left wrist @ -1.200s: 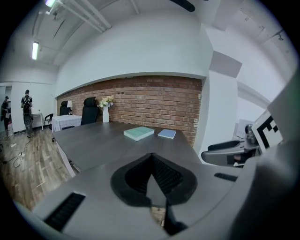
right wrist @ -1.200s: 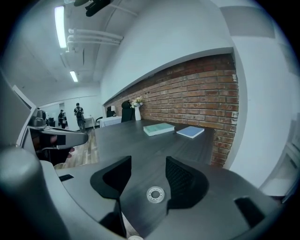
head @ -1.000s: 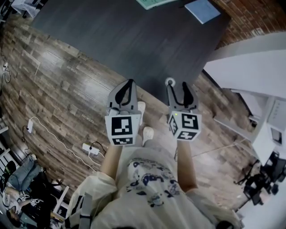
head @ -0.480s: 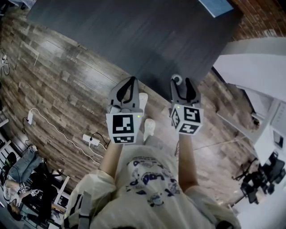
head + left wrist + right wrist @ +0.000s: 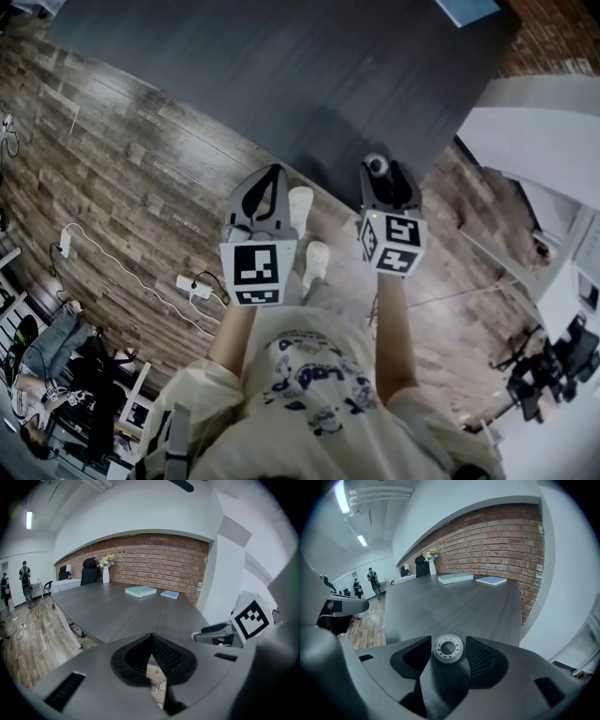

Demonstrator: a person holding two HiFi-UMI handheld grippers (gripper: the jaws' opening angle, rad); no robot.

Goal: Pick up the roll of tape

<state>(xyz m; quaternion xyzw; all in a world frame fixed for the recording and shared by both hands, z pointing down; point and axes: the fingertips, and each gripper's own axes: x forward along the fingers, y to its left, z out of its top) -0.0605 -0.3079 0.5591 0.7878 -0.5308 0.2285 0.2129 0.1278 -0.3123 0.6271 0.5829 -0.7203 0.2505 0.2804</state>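
Roll of tape (image 5: 448, 648), white ring, gripped between ribbed black fingers (image 5: 480, 660)

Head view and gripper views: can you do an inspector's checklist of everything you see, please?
Surface: dark table, standing on a wood floor.
Job's things: roll of tape, between the right jaws, hole facing up.
Clutter: green book, blue booklet, vase of flowers farther back.
Grippers: right gripper jaws shut on the roll's sides; left gripper jaws together, empty.
Cables: white cable and power strip on the floor.
Surroundings: brick wall, black chair, people far off.
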